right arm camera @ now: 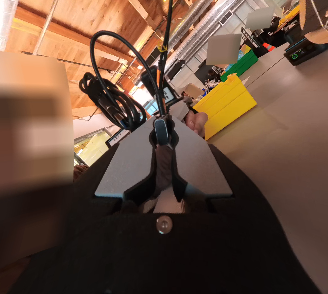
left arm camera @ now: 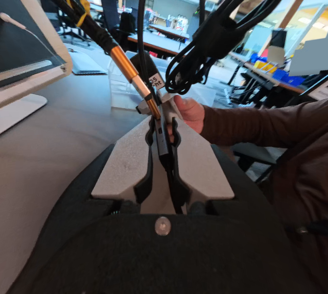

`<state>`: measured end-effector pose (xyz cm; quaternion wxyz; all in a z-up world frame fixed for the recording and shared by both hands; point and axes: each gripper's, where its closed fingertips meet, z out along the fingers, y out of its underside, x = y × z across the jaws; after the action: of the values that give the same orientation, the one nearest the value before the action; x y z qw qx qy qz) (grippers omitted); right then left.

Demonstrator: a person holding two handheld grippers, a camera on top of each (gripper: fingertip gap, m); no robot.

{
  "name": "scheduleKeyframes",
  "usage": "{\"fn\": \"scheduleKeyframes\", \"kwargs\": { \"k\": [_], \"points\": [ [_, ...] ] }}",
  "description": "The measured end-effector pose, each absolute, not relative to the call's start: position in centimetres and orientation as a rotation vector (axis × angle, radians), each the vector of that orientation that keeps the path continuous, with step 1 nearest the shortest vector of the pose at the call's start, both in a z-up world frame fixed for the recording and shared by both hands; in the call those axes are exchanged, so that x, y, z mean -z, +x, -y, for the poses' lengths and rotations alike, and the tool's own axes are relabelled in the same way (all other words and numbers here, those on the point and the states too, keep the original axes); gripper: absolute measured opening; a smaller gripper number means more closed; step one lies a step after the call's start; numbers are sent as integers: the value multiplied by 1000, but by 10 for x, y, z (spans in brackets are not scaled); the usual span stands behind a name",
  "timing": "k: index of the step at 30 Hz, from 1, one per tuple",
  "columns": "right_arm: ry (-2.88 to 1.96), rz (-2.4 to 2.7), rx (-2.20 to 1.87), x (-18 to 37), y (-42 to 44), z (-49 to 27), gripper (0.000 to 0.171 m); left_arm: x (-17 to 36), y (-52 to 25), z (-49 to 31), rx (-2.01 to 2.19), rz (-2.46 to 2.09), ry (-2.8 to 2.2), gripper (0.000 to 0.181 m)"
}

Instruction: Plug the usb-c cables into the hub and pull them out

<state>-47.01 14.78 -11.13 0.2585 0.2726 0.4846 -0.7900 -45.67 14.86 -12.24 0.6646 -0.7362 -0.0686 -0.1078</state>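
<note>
In the left wrist view my left gripper [left arm camera: 162, 122] is shut on a slim grey hub [left arm camera: 161, 143], held off the desk. An orange-and-silver plug [left arm camera: 142, 88] on a thick braided cable meets the hub's top end. My right gripper [left arm camera: 156, 102] closes around that end from beyond, a hand [left arm camera: 190, 113] on it. In the right wrist view my right gripper [right arm camera: 162, 120] is shut on a grey plug body [right arm camera: 160, 133]; a thin black cable [right arm camera: 159, 102] rises from it and loops to a hanging coiled bundle [right arm camera: 113, 101]. The left gripper [right arm camera: 177, 108] shows just beyond.
A monitor [left arm camera: 26, 37] on a silver foot stands at the left of the grey desk [left arm camera: 53, 143]. A yellow bin [right arm camera: 227, 104], a green bin [right arm camera: 245, 62] and a small black device [right arm camera: 298, 54] sit on the desk. The coiled bundle [left arm camera: 195, 65] hangs just above the grippers. Only a small space, under 4 cm, lies between the two pairs of fingers. Left tips and right tips are each some 25 cm from the monitor [left arm camera: 26, 37].
</note>
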Motion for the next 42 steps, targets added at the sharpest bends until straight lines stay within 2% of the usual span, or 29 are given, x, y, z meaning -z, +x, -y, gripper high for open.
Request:
{"fn": "scheduleKeyframes", "kwargs": {
  "k": [1,12,16,21,27,42],
  "points": [
    [746,-1331,2141,113,-471,-147,7,126,-461,-148,199,162,-1693,12],
    [722,-1919,2189,116,-468,-149,13,132,-455,-147,284,164,-1741,7],
    [792,-2060,2194,120,-477,-161,22,141,-453,-149,315,188,-1786,7],
    [656,-2044,2231,107,-464,-161,11,142,-450,-150,333,184,-1789,7],
    [601,-2111,2133,121,-456,-146,3,144,-446,-152,355,164,-1791,7],
    [521,-2344,2113,126,-454,-145,4,144,-444,-154,355,154,-1793,7]
  ]
}}
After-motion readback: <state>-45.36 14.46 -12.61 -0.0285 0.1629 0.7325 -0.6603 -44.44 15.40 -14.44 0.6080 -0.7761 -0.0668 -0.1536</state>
